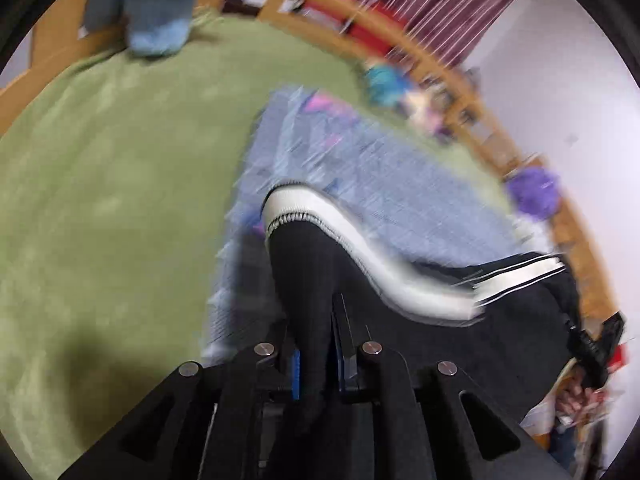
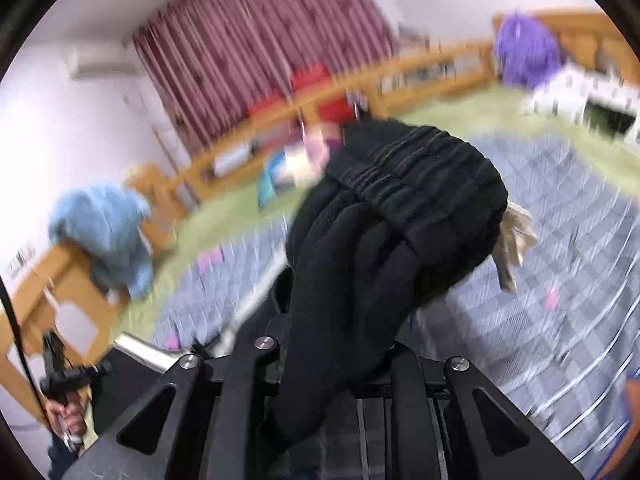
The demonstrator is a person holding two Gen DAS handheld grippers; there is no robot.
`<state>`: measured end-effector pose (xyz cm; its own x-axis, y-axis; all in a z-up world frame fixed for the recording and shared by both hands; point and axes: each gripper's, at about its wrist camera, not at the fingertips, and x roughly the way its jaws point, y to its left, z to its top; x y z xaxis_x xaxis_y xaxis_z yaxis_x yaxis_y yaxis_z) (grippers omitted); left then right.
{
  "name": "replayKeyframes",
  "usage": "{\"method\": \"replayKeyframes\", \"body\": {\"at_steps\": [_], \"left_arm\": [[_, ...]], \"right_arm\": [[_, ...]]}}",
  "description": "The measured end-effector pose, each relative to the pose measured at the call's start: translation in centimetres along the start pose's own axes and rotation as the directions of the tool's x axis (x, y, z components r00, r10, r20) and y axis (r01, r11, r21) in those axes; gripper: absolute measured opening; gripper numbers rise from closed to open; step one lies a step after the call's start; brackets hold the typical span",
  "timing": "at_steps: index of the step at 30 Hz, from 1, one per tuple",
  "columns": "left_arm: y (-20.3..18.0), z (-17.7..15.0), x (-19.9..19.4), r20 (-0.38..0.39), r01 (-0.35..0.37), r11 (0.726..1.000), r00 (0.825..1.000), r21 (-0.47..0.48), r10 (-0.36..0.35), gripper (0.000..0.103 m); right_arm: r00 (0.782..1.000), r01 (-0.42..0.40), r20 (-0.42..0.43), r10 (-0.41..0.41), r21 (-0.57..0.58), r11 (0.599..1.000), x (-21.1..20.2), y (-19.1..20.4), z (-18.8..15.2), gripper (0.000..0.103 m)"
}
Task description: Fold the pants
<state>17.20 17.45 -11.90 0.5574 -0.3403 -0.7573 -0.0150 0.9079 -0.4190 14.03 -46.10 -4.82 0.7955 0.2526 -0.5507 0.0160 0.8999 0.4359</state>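
Black pants point(image 1: 400, 320) pinched in L claw point(image 1: 318, 344) & R claw point(image 2: 340, 344)

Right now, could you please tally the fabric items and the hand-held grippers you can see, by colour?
Black pants: 1
Green blanket: 1
Blue-grey checked quilt: 1
Light blue garment: 1
Purple fluffy item: 1
Black hand-held gripper, left and right: 2
Total: 7

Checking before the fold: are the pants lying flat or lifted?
Lifted: the black pants hang bunched from the right gripper, and the left gripper pinches another part.
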Motion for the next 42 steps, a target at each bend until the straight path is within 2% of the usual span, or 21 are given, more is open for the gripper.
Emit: {"method": "replayKeyframes", "body": {"at_steps": [3,5,7,9,11,13,14,16,17,18,19,22,24,26,27,28,31,34,36,38,42], "left_arm": [[-0.3,-2.1,2.0,-0.008,-0.172,0.982,0.985,0.077,0.173,0.046],[-1.5,-2.6,0.6,0.053,-0.264,0.953,0.964,0.147,0.259,0.054],[-2.9,-2.8,-1.4,0.121,-0.276,0.945,0.959,0.176,0.258,0.058],[-4.5,-2.7,-3.5,0.167,-0.235,0.949,0.965,0.209,0.202,0.068],[-6.4,-3.0,-4.3,0.201,-0.190,0.955,0.969,0.227,0.145,0.072],[-6.1,-4.0,-3.8,0.183,-0.143,0.971,0.977,0.191,0.108,0.079],[-6.0,-5.4,-1.8,0.114,-0.131,0.979,0.987,0.154,0.114,0.079],[-5.5,-8.3,1.5,0.032,-0.169,0.973,0.986,0.156,0.166,0.078],[-6.6,-10.1,1.9,0.142,-0.262,0.934,0.962,0.244,0.233,0.081],[-7.8,-10.8,2.0,0.190,-0.326,0.895,0.941,0.304,0.279,0.081],[-8.5,-10.8,1.8,0.181,-0.342,0.883,0.937,0.321,0.297,0.080],[-8.4,-9.0,1.1,0.084,-0.221,0.943,0.975,0.250,0.207,0.079],[-7.8,-8.0,0.4,0.085,-0.172,0.969,0.984,0.176,0.159,0.079],[-7.1,-7.1,0.2,0.083,-0.125,0.984,0.990,0.125,0.115,0.079],[-7.0,-6.9,0.3,0.080,-0.113,0.987,0.991,0.116,0.104,0.079],[-7.1,-6.8,0.2,0.084,-0.101,0.989,0.992,0.108,0.092,0.079],[-9.0,-6.9,0.7,0.103,-0.106,0.982,0.990,0.153,0.091,0.079],[-12.3,-9.1,4.3,-0.005,-0.116,0.975,0.993,0.189,0.119,0.082],[-15.6,-11.7,4.3,0.070,-0.178,0.933,0.984,0.313,0.164,0.086],[-18.3,-14.0,3.4,0.066,-0.073,0.916,0.997,0.395,0.051,0.081],[-16.5,-13.5,0.8,0.038,0.092,0.958,0.994,0.271,-0.107,0.081]], "right_arm": [[0.970,0.187,-0.152,-0.188,-0.015,0.982,4.8,-2.8,-4.3,0.026],[0.954,0.192,-0.239,-0.180,0.027,0.981,5.5,-5.4,-6.2,0.027],[0.969,0.132,-0.223,-0.107,0.097,0.987,3.3,-6.9,-6.8,0.041],[0.973,0.165,-0.181,-0.145,0.100,0.981,1.0,-7.4,-6.9,0.065],[0.981,0.141,-0.148,-0.122,0.127,0.982,0.1,-7.9,-6.8,0.068],[0.984,0.110,-0.162,-0.077,0.206,0.973,1.0,-9.1,-6.7,0.068],[0.983,0.110,-0.168,-0.070,0.243,0.964,1.7,-9.5,-6.9,0.068],[0.985,0.115,-0.161,-0.064,0.335,0.935,4.1,-10.6,-6.8,0.069],[0.987,0.115,-0.145,-0.064,0.377,0.919,5.0,-11.0,-6.3,0.059],[0.990,0.122,-0.120,-0.080,0.402,0.907,5.2,-11.2,-5.6,0.045],[0.996,0.080,-0.070,-0.059,0.346,0.935,4.9,-10.5,-4.2,0.041],[0.997,-0.049,0.072,0.039,0.136,0.989,2.0,-7.7,-1.3,0.042],[1.000,0.030,0.001,-0.030,0.117,0.993,3.1,-7.7,-1.1,0.053],[0.974,0.172,-0.161,-0.159,0.072,0.982,6.2,-9.1,-2.0,0.064],[0.951,0.203,-0.251,-0.180,0.068,0.977,7.0,-10.2,-3.0,0.062],[0.956,0.173,-0.252,-0.148,0.083,0.981,6.3,-10.9,-4.2,0.060],[0.960,0.222,-0.183,-0.213,0.026,0.975,2.1,-9.9,-5.4,0.063],[0.950,0.278,-0.129,-0.283,-0.057,0.959,-0.8,-7.1,-5.7,0.063],[0.952,0.282,-0.094,-0.291,-0.097,0.954,-1.9,-4.9,-5.4,0.063],[0.962,0.250,-0.077,-0.263,-0.146,0.957,-2.3,-1.8,-5.3,0.063],[0.983,0.073,-0.149,-0.106,-0.214,0.974,0.2,4.7,-5.9,0.063]]}}
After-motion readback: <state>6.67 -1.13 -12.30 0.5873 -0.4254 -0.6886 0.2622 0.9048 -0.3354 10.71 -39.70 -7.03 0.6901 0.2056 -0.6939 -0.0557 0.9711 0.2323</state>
